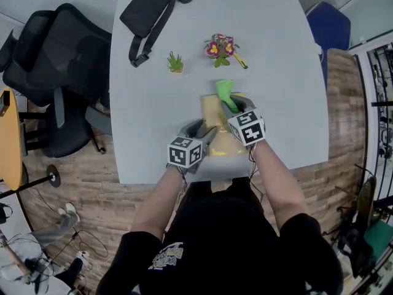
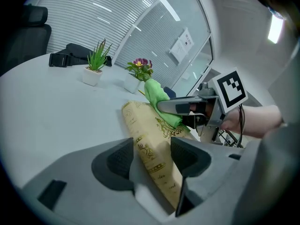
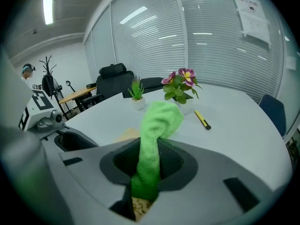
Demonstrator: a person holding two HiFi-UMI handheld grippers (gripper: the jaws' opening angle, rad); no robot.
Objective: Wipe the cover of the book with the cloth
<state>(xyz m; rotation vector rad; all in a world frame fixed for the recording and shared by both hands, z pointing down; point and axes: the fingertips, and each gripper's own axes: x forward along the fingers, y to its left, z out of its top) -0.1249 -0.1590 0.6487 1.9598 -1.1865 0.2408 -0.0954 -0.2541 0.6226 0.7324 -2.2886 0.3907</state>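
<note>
the book (image 1: 214, 110) is lying flat near the front edge of the pale grey table (image 1: 282, 97), just ahead of the person; its cover is showing as a tan, matte surface with ornate gold scrollwork along the spine and face. the left gripper (image 1: 206, 135) is clamping the near end of the book, with one grey jaw pressing each side of the spine, as the left gripper view is showing (image 2: 150, 156). the right gripper (image 1: 231, 107) is pinching the cloth (image 1: 225, 91), a bright green, fuzzy microfibre strip that is bunching up and out of the closed jaws into a rounded tuft (image 3: 157, 135); the jaws are sitting over the far half of the cover, and a sliver of the gold pattern is showing beneath them. from the left gripper view the cloth (image 2: 157, 97) is resting against the top of the book (image 2: 154, 158) under the right gripper (image 2: 180, 108). farther back on the table are standing a small spiky green plant in a white pot (image 1: 175, 62) and a flowering plant (image 1: 221, 48), with a yellow pen (image 1: 239, 60) just beside the flowers and a black strap bag (image 1: 150, 11) near the far corner, all well apart from the book. a black office chair (image 1: 55, 60) is standing at the left of the table.
</note>
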